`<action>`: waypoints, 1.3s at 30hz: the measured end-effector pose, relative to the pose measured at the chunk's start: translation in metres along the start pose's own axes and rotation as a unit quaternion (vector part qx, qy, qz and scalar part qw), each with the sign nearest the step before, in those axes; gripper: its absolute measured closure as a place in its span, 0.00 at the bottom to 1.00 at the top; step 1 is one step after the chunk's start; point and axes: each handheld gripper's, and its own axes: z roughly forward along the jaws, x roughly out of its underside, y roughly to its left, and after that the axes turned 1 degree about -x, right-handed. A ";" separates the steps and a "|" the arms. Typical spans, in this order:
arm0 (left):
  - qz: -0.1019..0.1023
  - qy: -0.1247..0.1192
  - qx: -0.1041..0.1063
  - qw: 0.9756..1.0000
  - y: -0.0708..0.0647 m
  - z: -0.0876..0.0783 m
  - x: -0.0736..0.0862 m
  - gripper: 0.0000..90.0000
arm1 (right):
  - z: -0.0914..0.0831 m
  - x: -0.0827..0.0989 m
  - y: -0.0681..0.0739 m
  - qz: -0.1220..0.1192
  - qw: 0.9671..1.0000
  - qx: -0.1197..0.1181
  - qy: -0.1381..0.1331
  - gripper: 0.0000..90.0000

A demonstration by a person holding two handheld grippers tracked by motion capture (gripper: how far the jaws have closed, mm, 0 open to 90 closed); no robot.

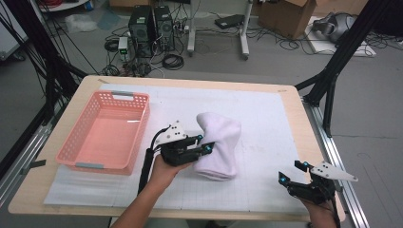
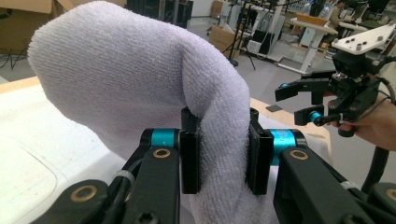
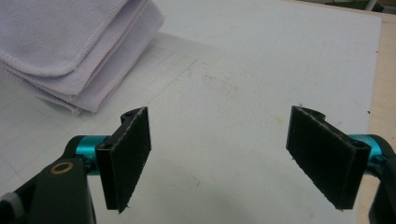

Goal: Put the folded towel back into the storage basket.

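While left tongs [image 2: 223, 156] pinch the towel's [image 1: 219, 142] edge, right tongs [image 3: 231, 158] gape.

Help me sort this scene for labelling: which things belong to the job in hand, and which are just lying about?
In the job:
- white towel, folded, pinched by the left gripper
- pink basket, empty, beside it on the table
- right gripper, open, waiting at the near right

Lying about:
- computer towers on the floor
- cardboard box
- loose cables
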 end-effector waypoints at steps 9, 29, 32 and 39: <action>0.009 -0.007 -0.001 1.000 0.001 -0.016 -0.008 0.80 | 0.000 0.000 0.000 -0.001 1.000 0.001 0.000 0.23; -0.007 -0.034 -0.016 0.999 0.017 -0.054 -0.027 0.80 | 0.001 -0.001 0.002 -0.003 1.000 -0.001 0.001 0.23; -0.010 -0.040 -0.020 0.999 0.021 -0.061 -0.030 0.80 | 0.001 -0.001 0.002 -0.002 1.000 -0.001 0.000 0.23; -0.007 -0.047 -0.026 0.999 0.028 -0.078 -0.038 0.80 | 0.002 -0.001 0.002 -0.003 1.000 0.000 0.001 0.23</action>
